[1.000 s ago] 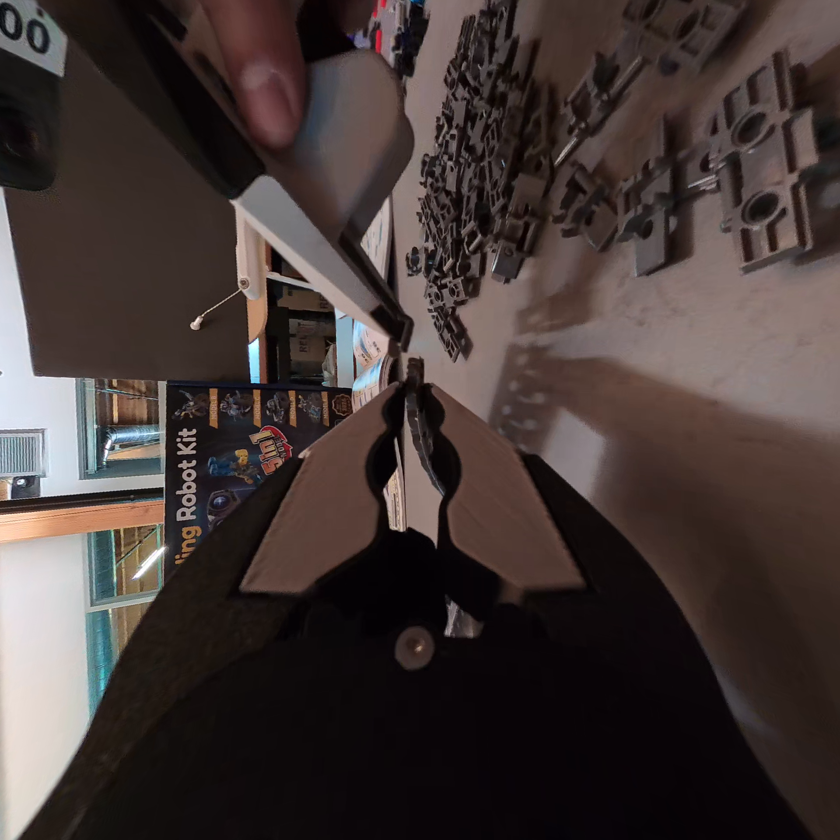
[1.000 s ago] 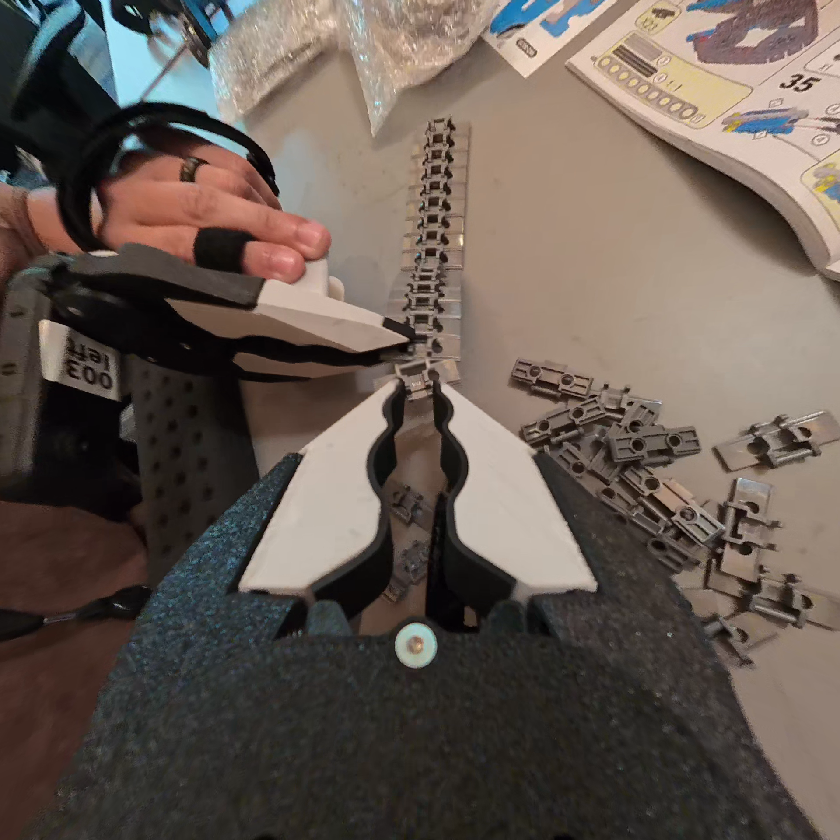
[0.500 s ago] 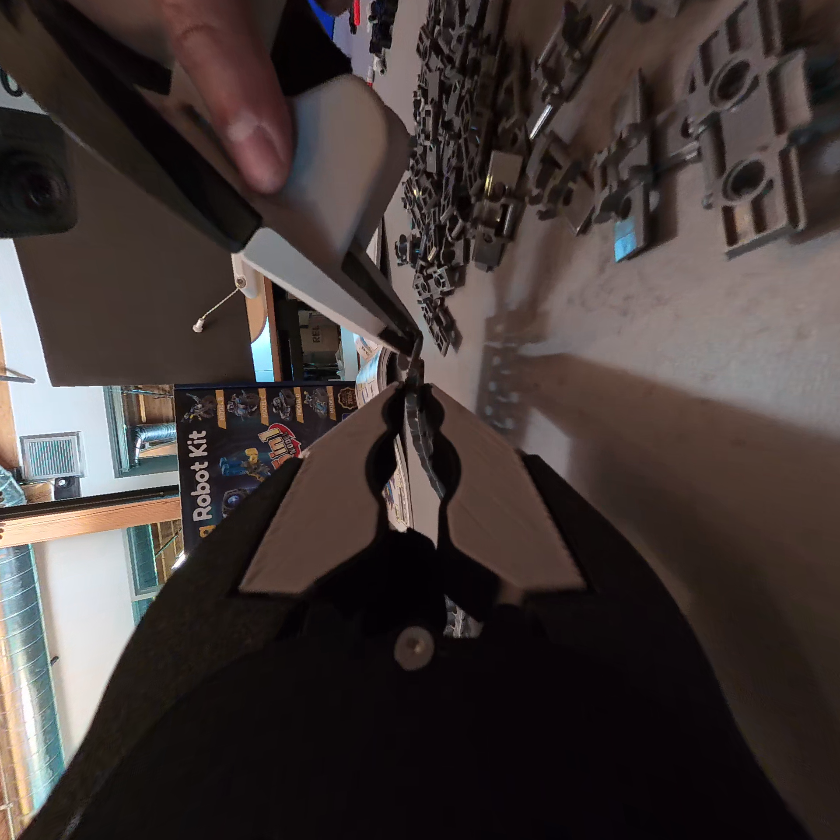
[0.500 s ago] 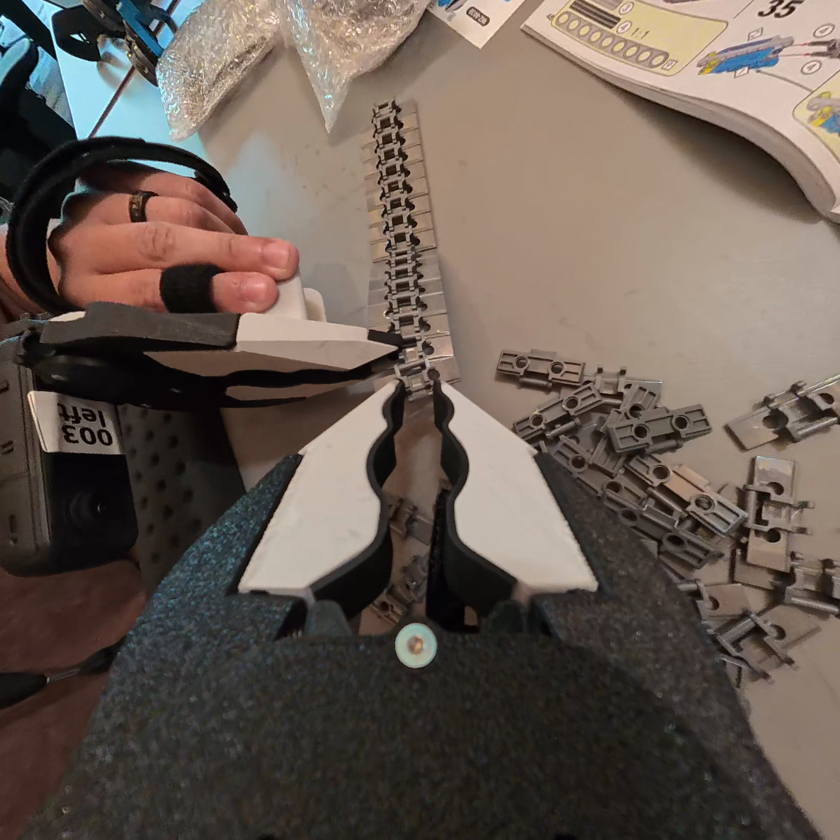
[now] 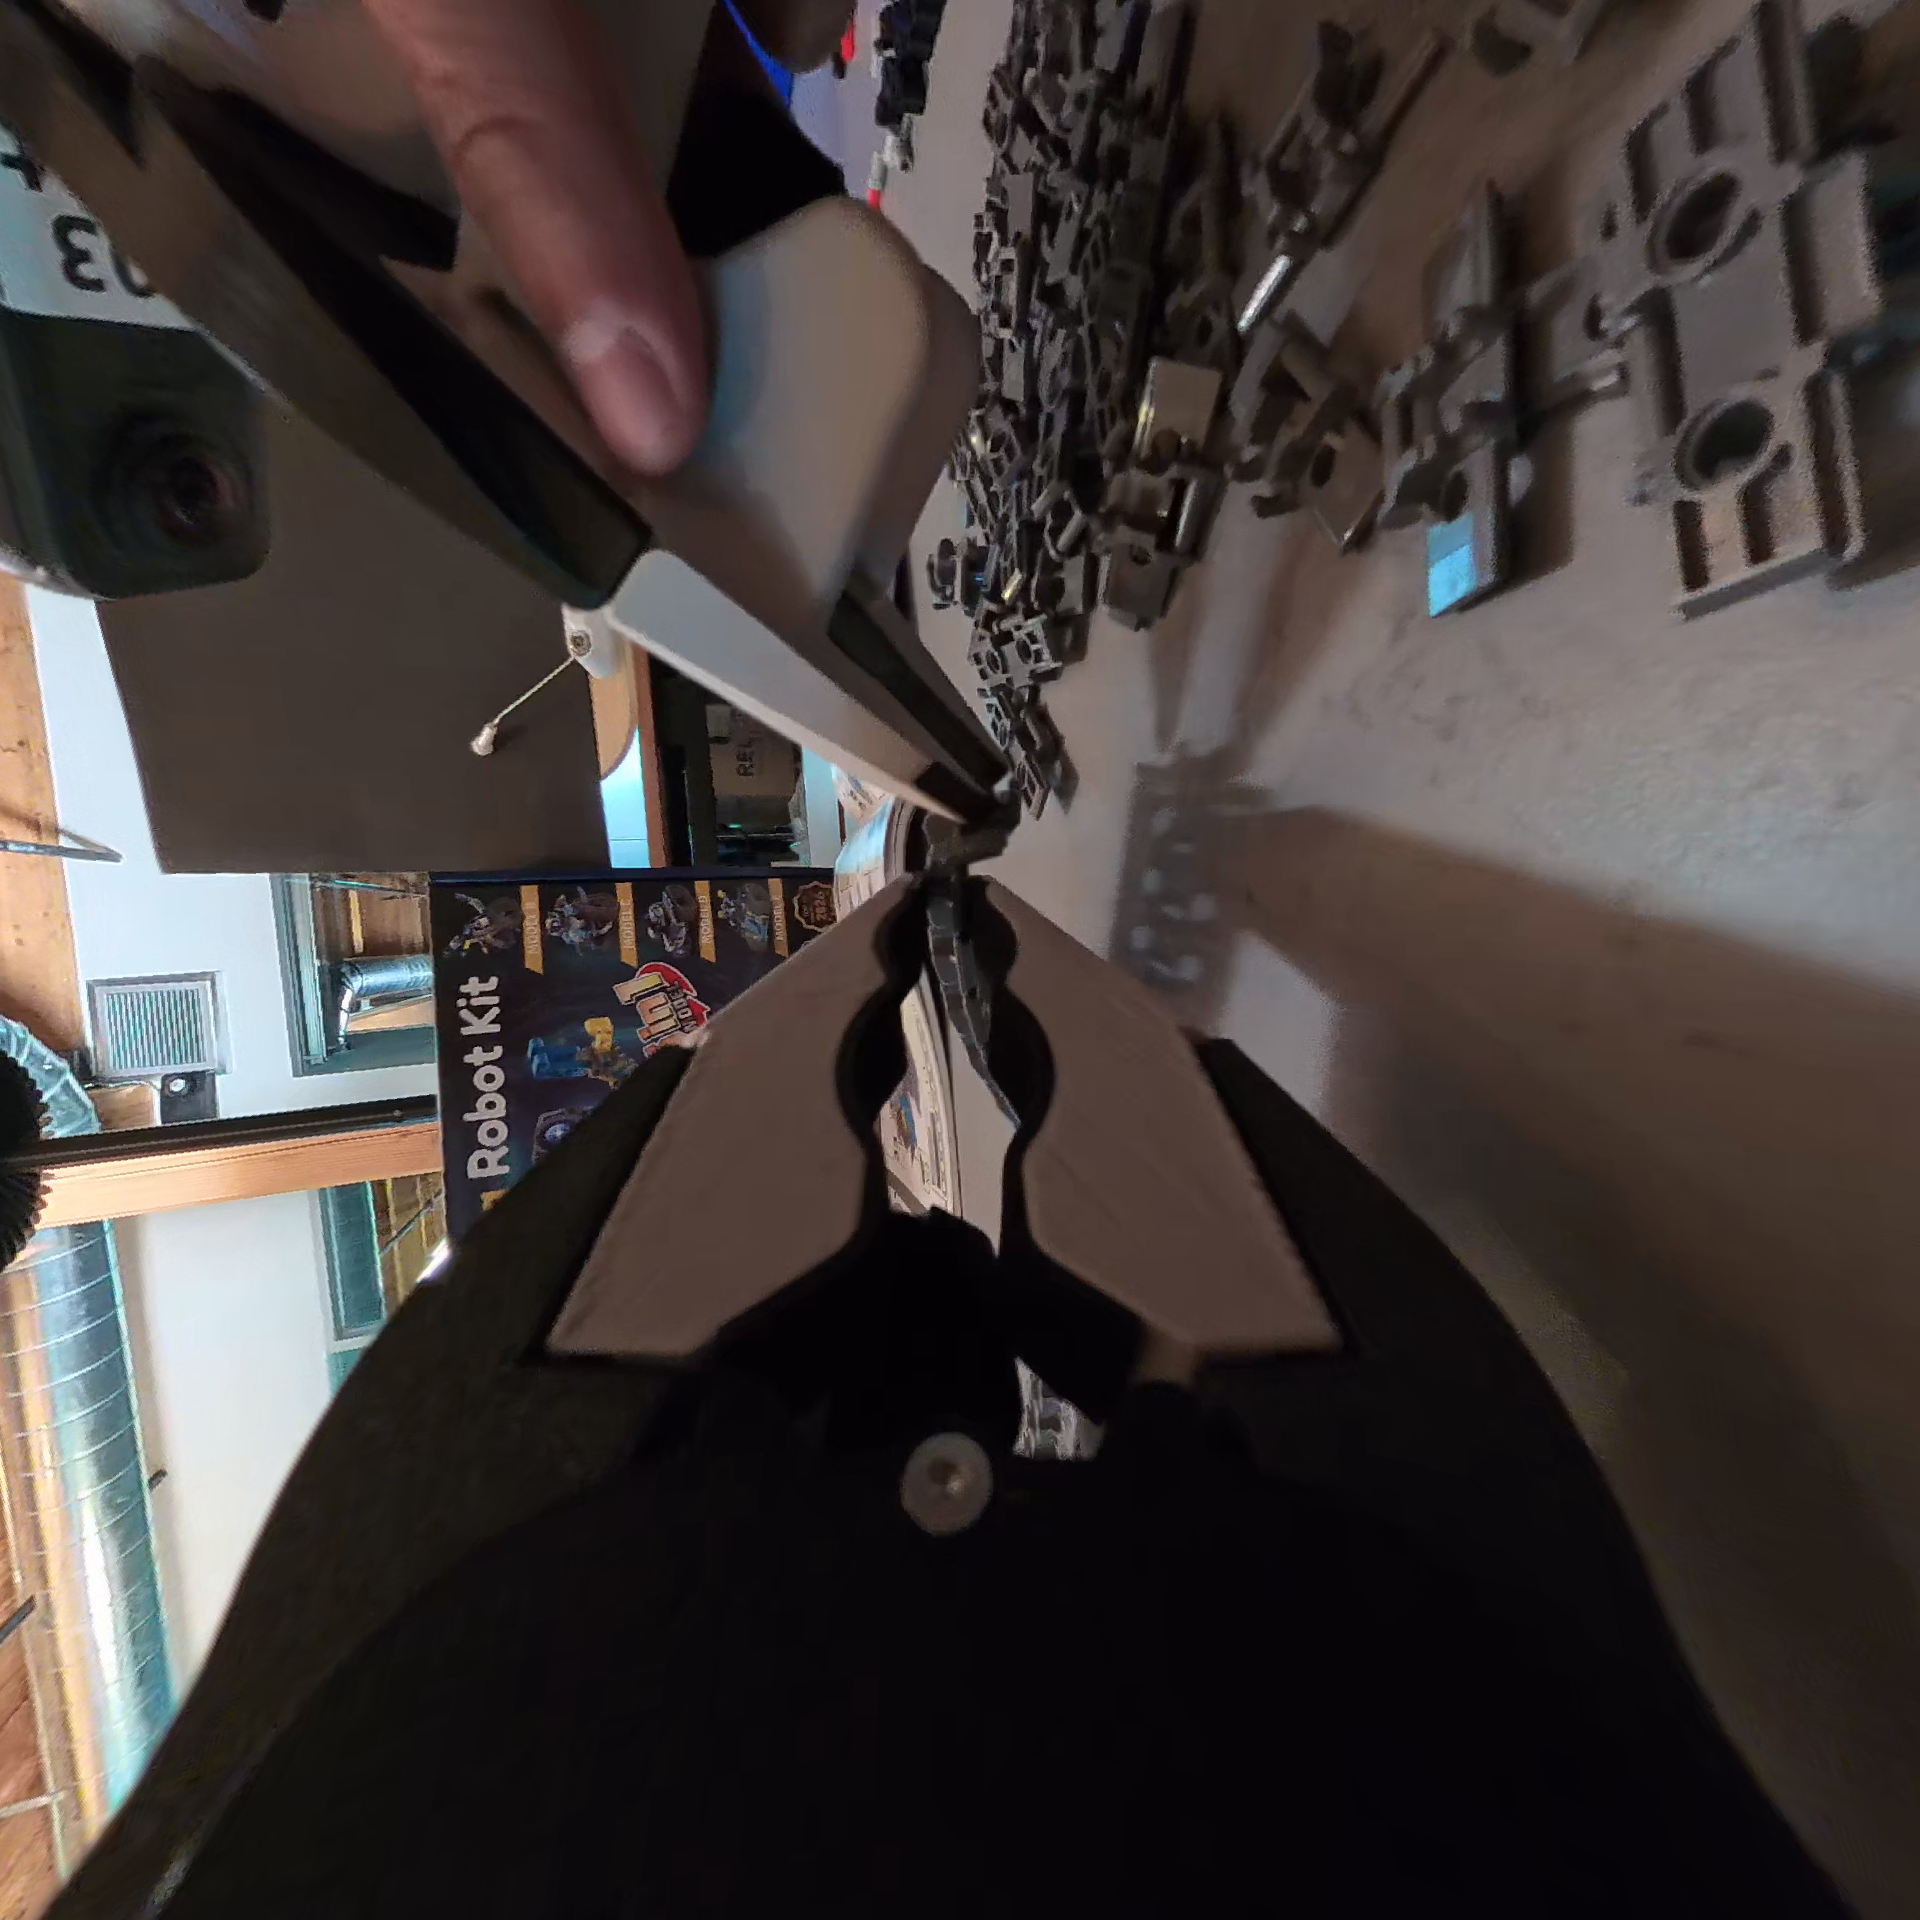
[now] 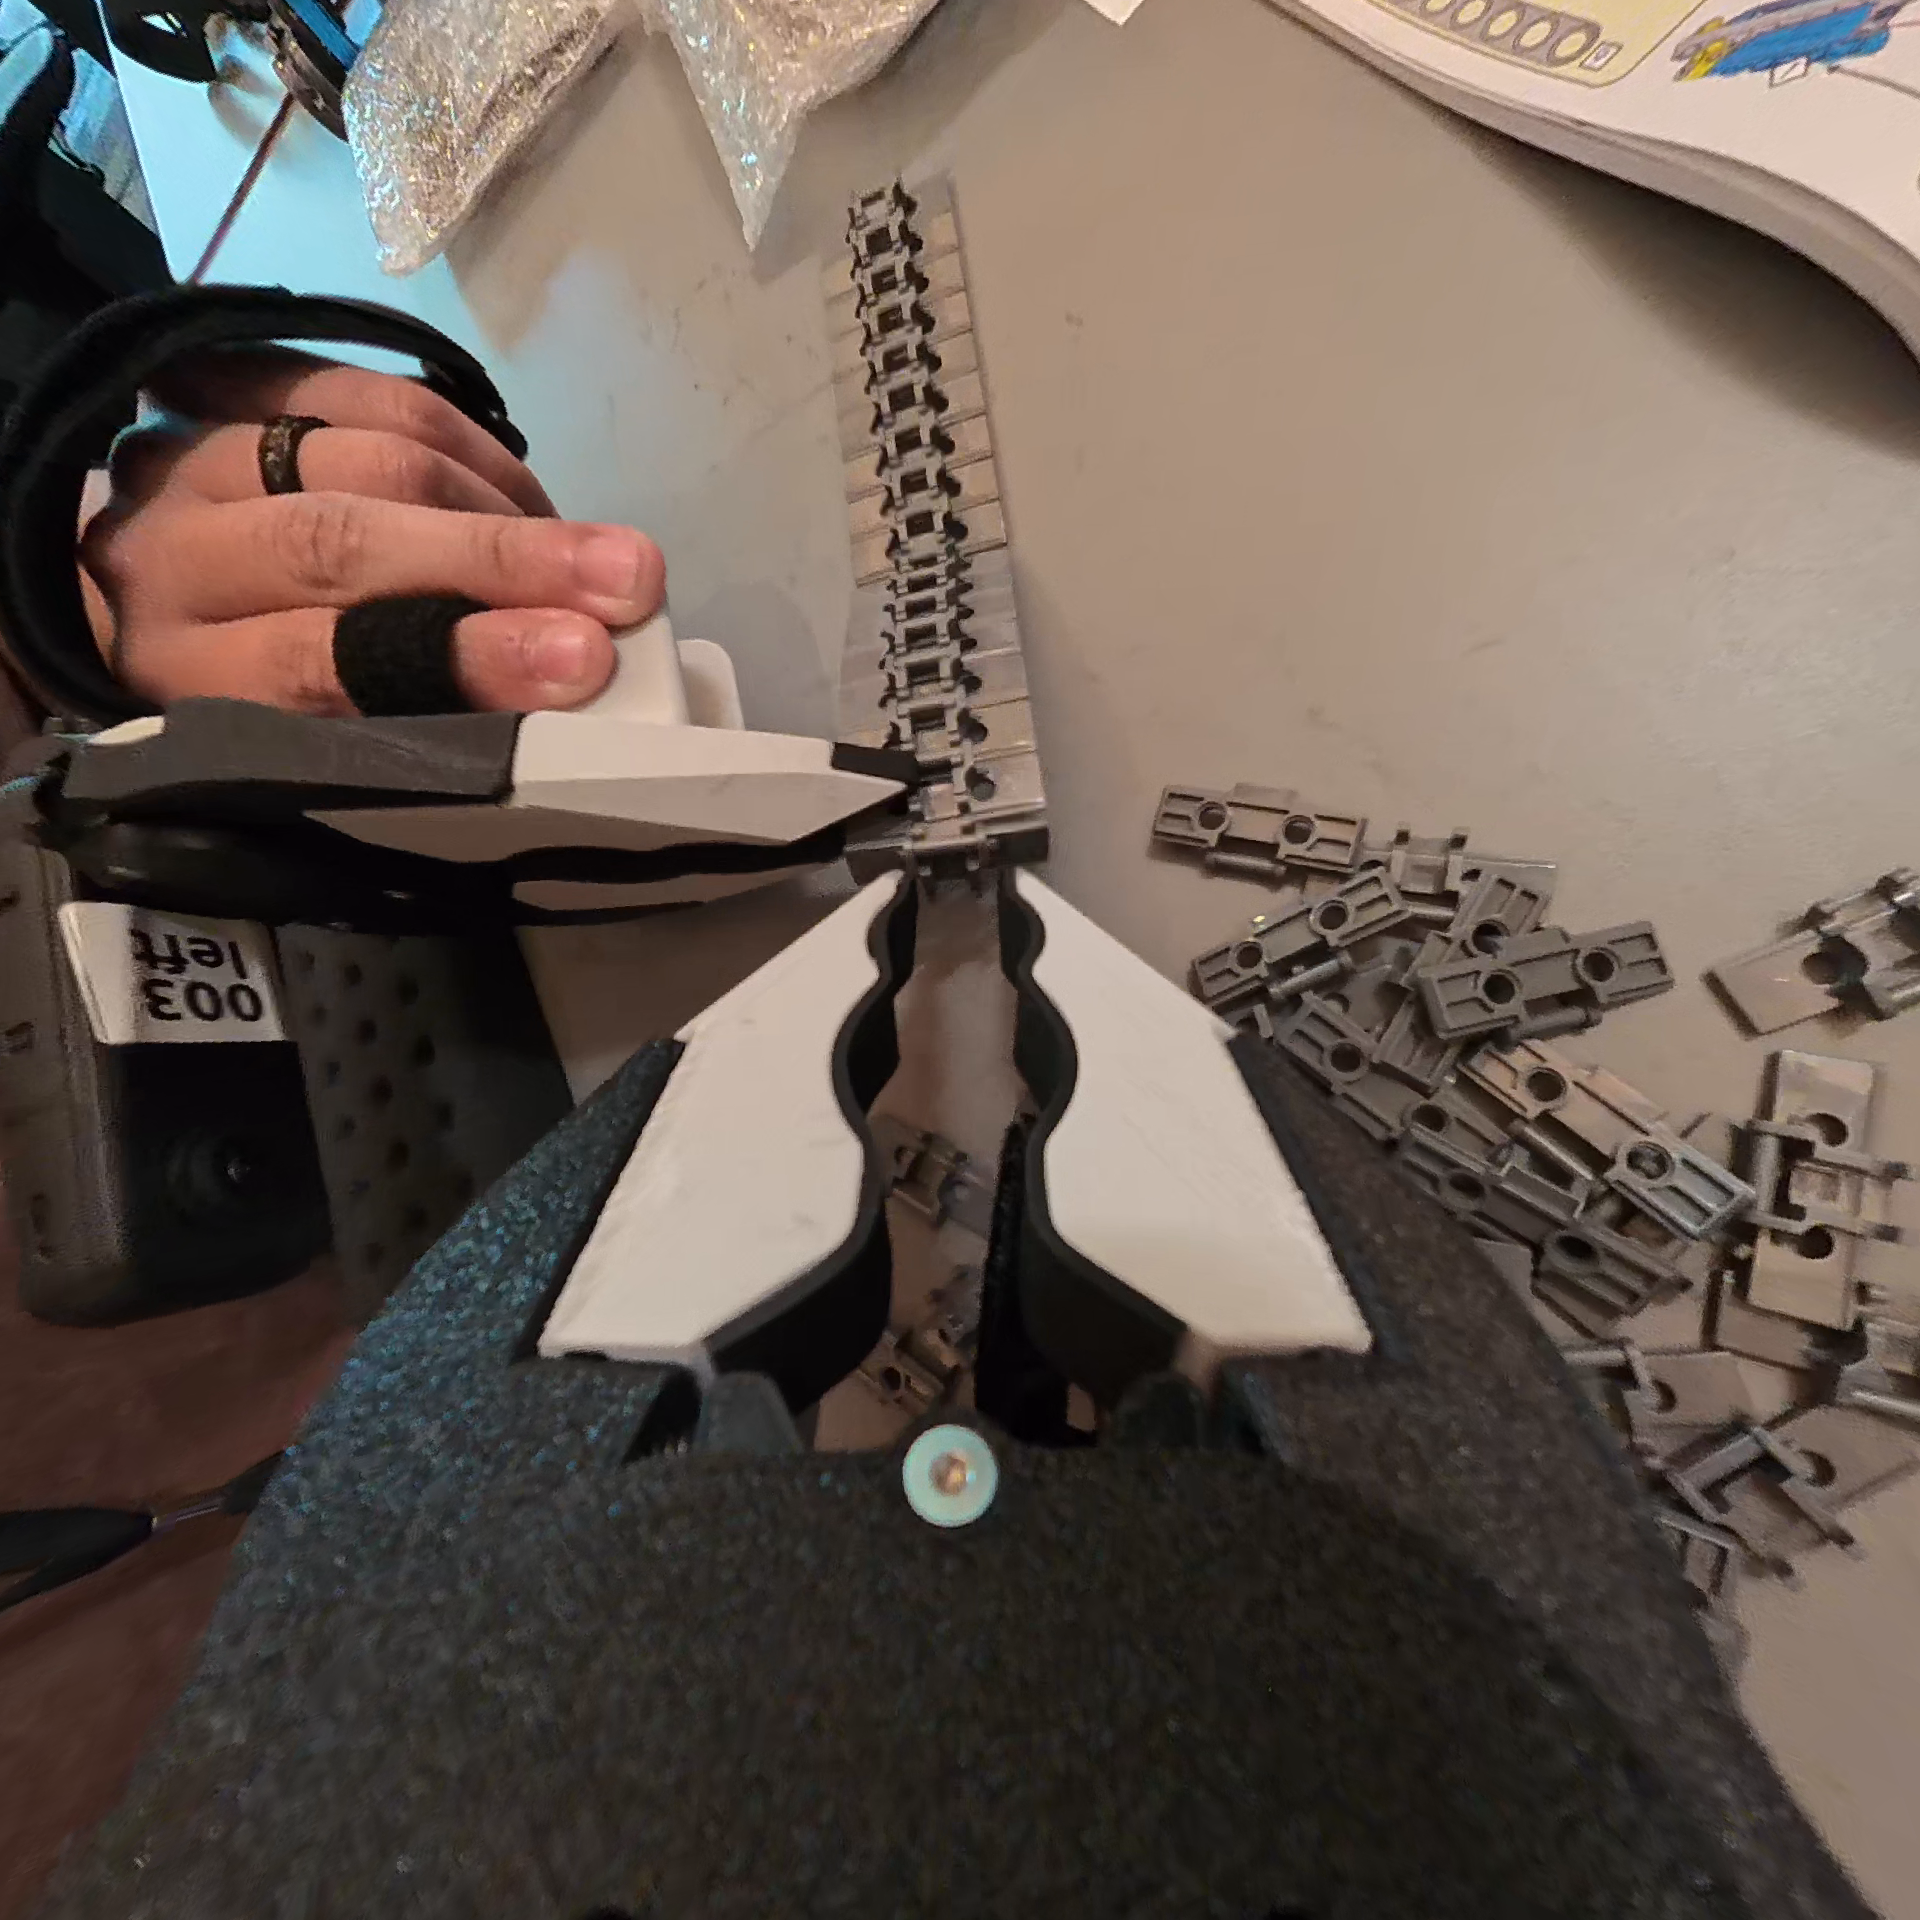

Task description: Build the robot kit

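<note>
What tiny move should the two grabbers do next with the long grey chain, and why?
Probably the right gripper should push its small grey plastic link gently forward. It already touches the end of the long grey plastic track chain, which the left gripper pinches steady, yet the joint looks slightly crooked.

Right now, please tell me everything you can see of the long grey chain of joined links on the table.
The chain of links is a straight strip of grey, plastic-looking plates with a dark ladder of joints along its middle. It lies flat on the pale table, running away from the camera toward crinkled plastic wrap. At its near end, the left hand-held gripper pinches the last link from the side, and the right hand-held gripper closes on a link there.
</note>
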